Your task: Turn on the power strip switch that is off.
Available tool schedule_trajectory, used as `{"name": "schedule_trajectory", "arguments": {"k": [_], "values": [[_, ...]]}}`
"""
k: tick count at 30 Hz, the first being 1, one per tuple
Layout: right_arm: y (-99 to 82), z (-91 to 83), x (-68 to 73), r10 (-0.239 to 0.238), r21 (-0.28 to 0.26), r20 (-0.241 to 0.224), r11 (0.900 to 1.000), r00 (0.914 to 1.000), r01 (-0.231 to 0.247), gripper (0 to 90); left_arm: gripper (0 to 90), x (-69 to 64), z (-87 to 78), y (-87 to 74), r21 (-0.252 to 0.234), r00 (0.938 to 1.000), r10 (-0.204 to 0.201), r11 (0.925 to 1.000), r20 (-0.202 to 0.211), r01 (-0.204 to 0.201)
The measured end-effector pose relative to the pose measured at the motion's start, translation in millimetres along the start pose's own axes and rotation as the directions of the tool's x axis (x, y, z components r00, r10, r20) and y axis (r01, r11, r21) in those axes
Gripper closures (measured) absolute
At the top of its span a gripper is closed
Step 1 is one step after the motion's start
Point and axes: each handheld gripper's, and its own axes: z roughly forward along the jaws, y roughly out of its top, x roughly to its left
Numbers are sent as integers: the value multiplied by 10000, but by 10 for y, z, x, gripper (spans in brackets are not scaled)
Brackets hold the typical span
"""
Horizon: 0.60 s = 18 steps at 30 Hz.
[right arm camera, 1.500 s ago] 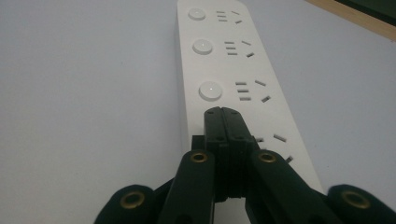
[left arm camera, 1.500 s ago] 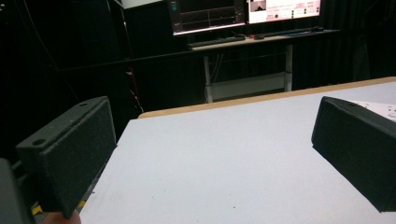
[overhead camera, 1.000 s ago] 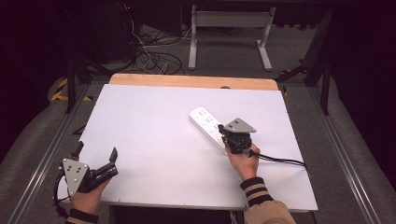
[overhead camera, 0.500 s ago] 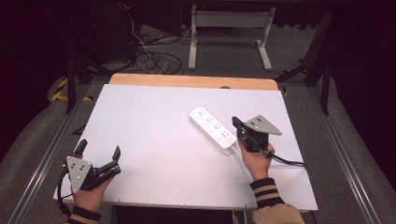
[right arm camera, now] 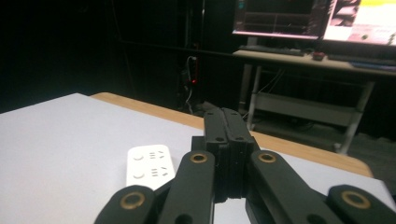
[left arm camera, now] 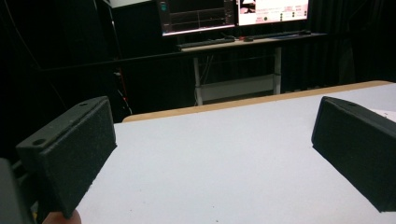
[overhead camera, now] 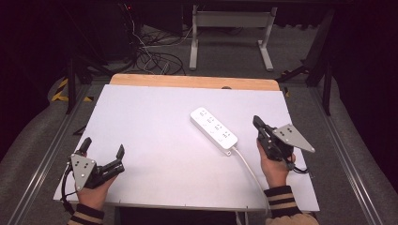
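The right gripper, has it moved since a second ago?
Yes. The right gripper was over the near end of the power strip; now it sits to the strip's right, clear of it, jaws shut.

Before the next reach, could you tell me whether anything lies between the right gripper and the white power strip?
Nothing visible does. The right gripper, jaws shut, sits just right of the power strip, with bare white table between them.

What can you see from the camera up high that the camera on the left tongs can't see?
The high view alone shows the right tongs, shut and empty, and the power strip's white cord. The left gripper view alone shows two lit monitor screens on a far desk. Both show the flat white tabletop, the white plastic power strip and the open left tongs.
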Motion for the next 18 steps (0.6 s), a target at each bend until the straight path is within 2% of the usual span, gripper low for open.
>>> {"name": "schedule_trajectory", "arguments": {"k": [2, 5, 10, 12, 14, 18], "values": [[-34, -128, -59, 207, -410, 235, 9990, 9995, -197, 900, 2, -10, 2, 4, -16, 10000, 29, 10000, 22, -29], [-74, -324, -149, 601, -1221, 559, 9911, 9966, -529, 900, 2, -11, -7, 8, -66, 10000, 17, 10000, 20, -17], [-273, -547, -210, 287, -1732, 1050, 9848, 9941, -102, 900, 2, 16, -18, 6, -63, 10000, -59, 10000, -58, 59], [-332, -581, -238, 324, -1946, 1127, 9808, 9931, -100, 900, 2, 18, -22, 11, -85, 9999, -82, 9999, -66, 82], [-371, -582, -268, 612, -2142, 1192, 9762, 9910, -346, 900, 2, 13, -23, 13, -97, 10000, -55, 9999, -42, 54], [-428, -539, -279, 468, -1994, 1242, 9797, 9912, -213, 898, 3, 10, -19, 10, -86, 10000, -54, 9999, -10, 53]]}}
